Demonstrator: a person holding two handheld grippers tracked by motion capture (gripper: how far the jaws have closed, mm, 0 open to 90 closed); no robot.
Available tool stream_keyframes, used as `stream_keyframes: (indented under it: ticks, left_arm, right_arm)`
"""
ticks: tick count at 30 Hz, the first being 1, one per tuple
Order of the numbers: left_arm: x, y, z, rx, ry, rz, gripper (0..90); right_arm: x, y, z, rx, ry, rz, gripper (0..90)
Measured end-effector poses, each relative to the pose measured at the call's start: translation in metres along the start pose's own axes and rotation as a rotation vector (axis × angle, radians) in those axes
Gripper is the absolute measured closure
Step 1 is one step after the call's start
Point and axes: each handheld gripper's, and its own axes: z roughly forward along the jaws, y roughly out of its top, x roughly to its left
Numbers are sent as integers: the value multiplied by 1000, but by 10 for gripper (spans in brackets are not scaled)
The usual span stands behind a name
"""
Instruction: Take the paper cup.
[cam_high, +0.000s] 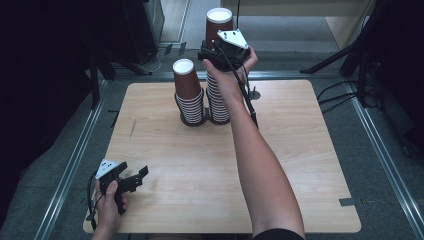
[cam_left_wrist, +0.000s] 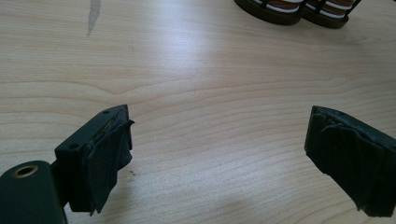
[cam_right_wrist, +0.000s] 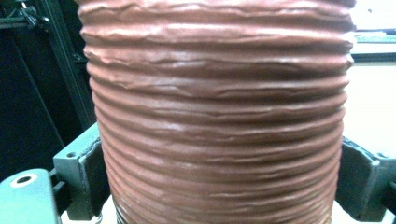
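Right gripper (cam_high: 216, 51) raised upper centre, fingers (cam_right_wrist: 81, 179) clamped around top cup (cam_high: 219, 24) of taller stack (cam_high: 218, 102), likely for separation. Left gripper (cam_high: 134, 179) parked lower left on worktop (cam_high: 200, 170), fingers (cam_left_wrist: 105, 156) wide, nothing held.

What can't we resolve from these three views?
- High view: the right gripper jaws lie behind the hand and the taller cup stack; contact unclear.
- Right gripper view: top cup cut off above and below; too close to count.
- Left gripper view: both stack bases cropped by the top edge.
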Motion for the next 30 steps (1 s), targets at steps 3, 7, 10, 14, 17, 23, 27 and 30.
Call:
stream_keyframes:
  ticks: [3,7,10,14,17,23,27,30]
  left_arm:
    - [0,0,0,0,-1,-1,76]
    - [0,0,0,0,-1,0,75]
    - [0,0,0,1,-1,0,76]
    - [1,0,0,-3,-2,-7,75]
    - [0,0,0,-4,-1,-6,76]
    - [0,0,0,-1,-2,-2,76]
    - [0,0,0,-1,-1,0,76]
    - [0,0,0,-2,-1,-2,76]
  right_arm:
    - [1,5,-3,-34,-1,3,112]
    - [2,10,-5,-64,-4,14,115]
    - [3,15,-7,-109,1,16,120]
    - [5,20,-10,-150,5,12,122]
    - [6,24,-12,-152,-2,7,122]
    - [7,33,-16,-172,10,12,122]
    - [8,45,-21,-185,18,15,123]
    - [9,52,-25,-196,29,18,123]
